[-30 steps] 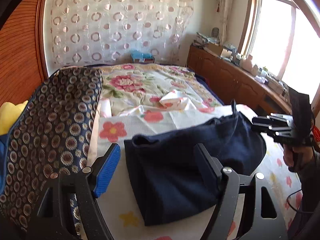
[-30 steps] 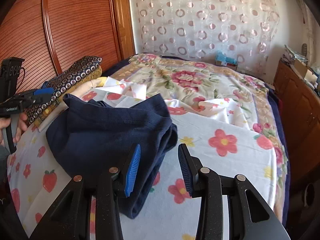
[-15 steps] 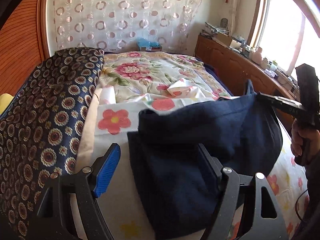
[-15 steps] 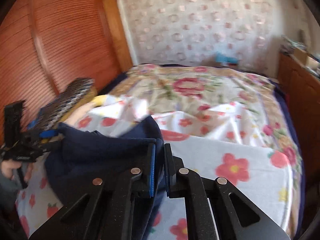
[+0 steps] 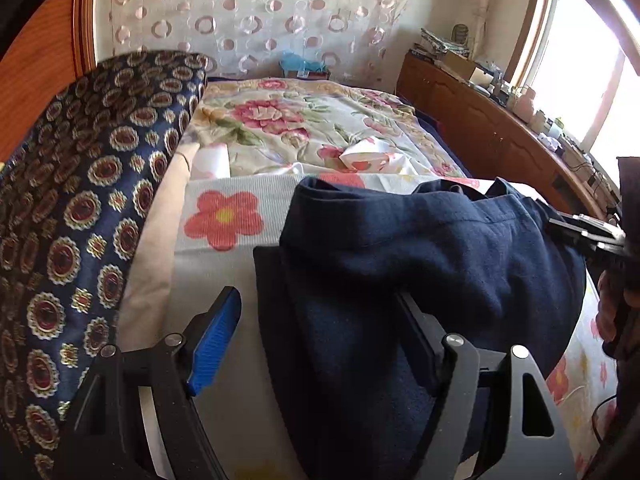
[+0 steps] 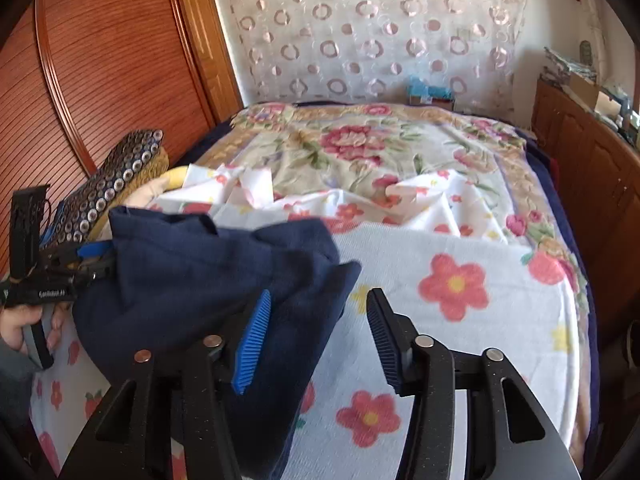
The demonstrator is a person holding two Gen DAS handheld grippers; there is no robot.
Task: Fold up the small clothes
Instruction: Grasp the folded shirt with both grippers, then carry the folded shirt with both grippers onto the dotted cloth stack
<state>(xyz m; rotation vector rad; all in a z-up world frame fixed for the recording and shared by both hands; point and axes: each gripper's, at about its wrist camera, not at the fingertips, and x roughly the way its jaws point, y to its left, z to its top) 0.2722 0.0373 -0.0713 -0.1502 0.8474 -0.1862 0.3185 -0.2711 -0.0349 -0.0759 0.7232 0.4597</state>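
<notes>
Jaws first: both sets are spread and neither is clamping anything. On my right gripper (image 6: 316, 340) they've just been opening, and in the right wrist view the gap between the blue ribbed pads (image 6: 253, 340) shows only the white fleece blanket with red flowers (image 6: 452, 280), while the dark navy knit garment (image 6: 192, 280) sits just left of the left pad, maybe brushing it. My left gripper (image 5: 316, 340) is released too, but it straddles the cloth: the left wrist view has the navy fabric filling the gap and draped over the right finger, with the blue pad (image 5: 214, 344) standing clear on bare blanket.

So the garment is a half-folded lump at centre-bottom of both frames, lying on the bed, one layer flopped over another with a rumpled top edge.

My read is that I'm between grabs in the fold. To do it well I'd pick an actual corner or hem instead of biting into the bulk, since knit like this bunches and I'd end up dragging two layers. Pinch one layer only, lift just enough to clear, lay it flat and line up the edges. Also worth keeping the left hand off the navy brocade cushion with gold medallions (image 5: 80, 200) crowding the left side.
</notes>
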